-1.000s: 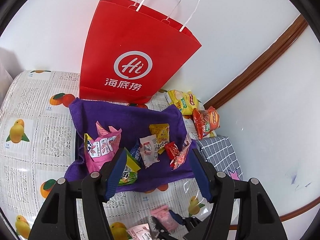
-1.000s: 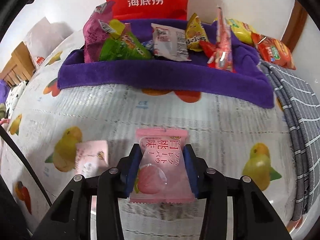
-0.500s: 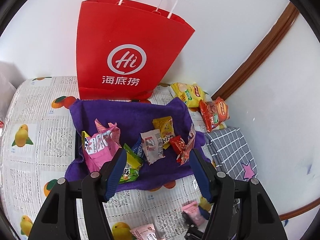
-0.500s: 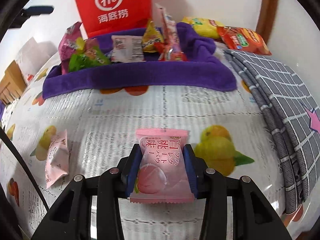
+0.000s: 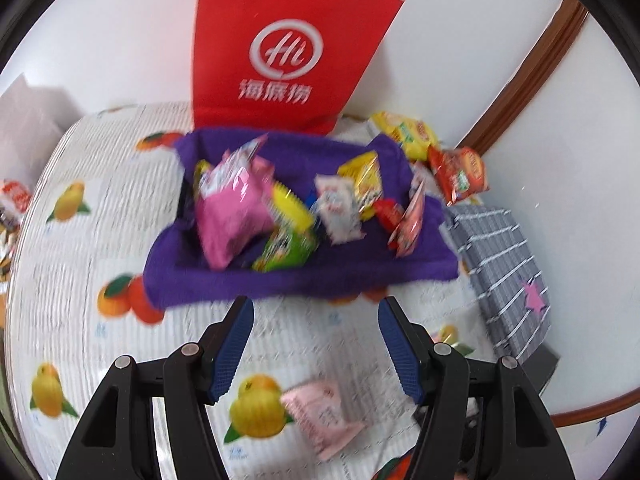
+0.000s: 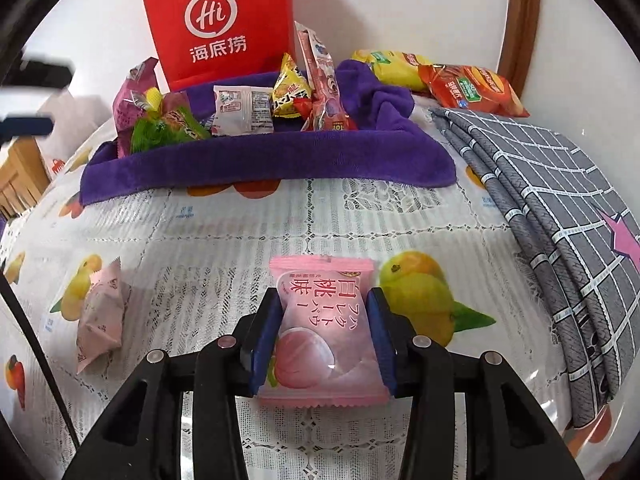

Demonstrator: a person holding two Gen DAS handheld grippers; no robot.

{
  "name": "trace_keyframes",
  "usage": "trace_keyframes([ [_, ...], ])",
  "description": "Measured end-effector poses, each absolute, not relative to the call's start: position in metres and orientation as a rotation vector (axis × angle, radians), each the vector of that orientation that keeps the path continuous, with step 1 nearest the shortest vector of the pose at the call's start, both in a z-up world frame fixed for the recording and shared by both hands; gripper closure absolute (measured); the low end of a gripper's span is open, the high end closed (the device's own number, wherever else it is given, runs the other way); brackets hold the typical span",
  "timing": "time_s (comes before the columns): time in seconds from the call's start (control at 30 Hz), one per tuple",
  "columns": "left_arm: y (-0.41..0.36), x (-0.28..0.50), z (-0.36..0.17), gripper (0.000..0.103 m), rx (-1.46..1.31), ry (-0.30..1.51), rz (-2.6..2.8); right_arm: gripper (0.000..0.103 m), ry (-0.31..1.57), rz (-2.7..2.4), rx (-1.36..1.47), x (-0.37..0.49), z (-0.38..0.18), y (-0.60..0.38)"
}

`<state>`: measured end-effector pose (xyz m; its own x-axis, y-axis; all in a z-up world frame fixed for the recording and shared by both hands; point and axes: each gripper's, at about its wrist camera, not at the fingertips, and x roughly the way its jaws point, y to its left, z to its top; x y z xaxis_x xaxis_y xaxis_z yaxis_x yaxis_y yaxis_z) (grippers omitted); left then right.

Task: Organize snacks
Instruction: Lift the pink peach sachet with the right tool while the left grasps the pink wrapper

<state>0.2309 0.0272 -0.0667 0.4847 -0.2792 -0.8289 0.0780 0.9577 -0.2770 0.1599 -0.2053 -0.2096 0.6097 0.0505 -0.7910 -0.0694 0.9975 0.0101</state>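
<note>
My right gripper (image 6: 322, 300) is shut on a pink peach snack packet (image 6: 323, 332) and holds it above the fruit-print tablecloth, short of the purple cloth tray (image 6: 280, 164). The tray holds several snack packets. A second pink packet (image 6: 102, 314) lies on the cloth at the left; it also shows in the left wrist view (image 5: 322, 412). My left gripper (image 5: 316, 312) is open and empty above the table, just in front of the purple tray (image 5: 280, 280), with the loose pink packet below it.
A red paper bag (image 5: 288, 52) stands behind the tray against the wall. Yellow (image 5: 408, 136) and orange (image 5: 460, 172) chip bags lie at the back right. A folded grey checked cloth (image 6: 552, 208) covers the table's right side.
The left gripper has dropped lower and come toward the table's front, so the tray looks bigger and the loose pink packet is beneath it. The right gripper has swung right, still holding its packet.
</note>
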Motion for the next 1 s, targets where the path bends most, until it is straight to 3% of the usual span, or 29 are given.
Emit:
trace_keyframes([
  [0.73,0.041,0.173,-0.166,0.041,-0.300,1.191,-0.134,0.059,0.911,0.073,-0.016,0.157,-0.210,-0.206],
  [1.0,0.034,0.169,-0.166,0.037,-0.323,1.148,-0.168,0.059,0.911,0.075,-0.009,0.158,-0.210,-0.207],
])
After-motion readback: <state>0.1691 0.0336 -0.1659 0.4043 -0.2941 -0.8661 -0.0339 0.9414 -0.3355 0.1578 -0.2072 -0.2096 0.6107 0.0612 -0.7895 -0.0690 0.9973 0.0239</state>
